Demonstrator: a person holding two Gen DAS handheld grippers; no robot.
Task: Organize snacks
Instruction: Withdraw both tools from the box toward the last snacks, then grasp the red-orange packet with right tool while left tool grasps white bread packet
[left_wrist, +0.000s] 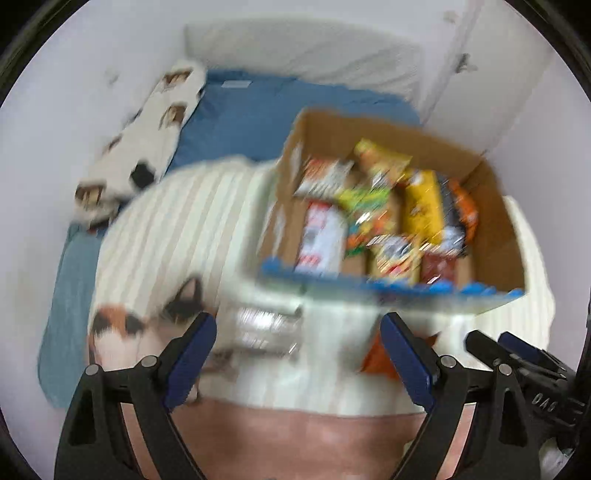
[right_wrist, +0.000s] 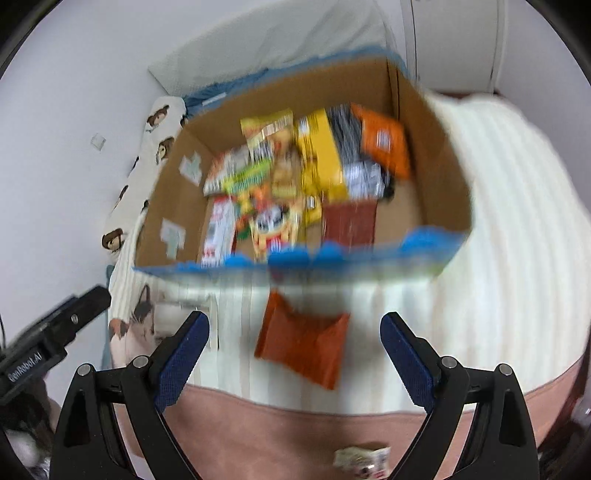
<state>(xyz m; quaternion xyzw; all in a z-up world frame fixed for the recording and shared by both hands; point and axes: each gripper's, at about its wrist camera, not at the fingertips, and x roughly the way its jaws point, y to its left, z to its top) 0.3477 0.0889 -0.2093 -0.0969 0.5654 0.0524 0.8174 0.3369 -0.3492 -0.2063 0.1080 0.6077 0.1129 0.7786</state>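
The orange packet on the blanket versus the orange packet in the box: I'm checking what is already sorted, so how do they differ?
The orange packet on the blanket lies alone on the white ribbed blanket, outside the cardboard box; the orange packet in the box sits inside, at the far right corner. The first lies flat, clear of other snacks; the second leans against a neighbouring dark packet. Both are orange pouches; blur hides their print.
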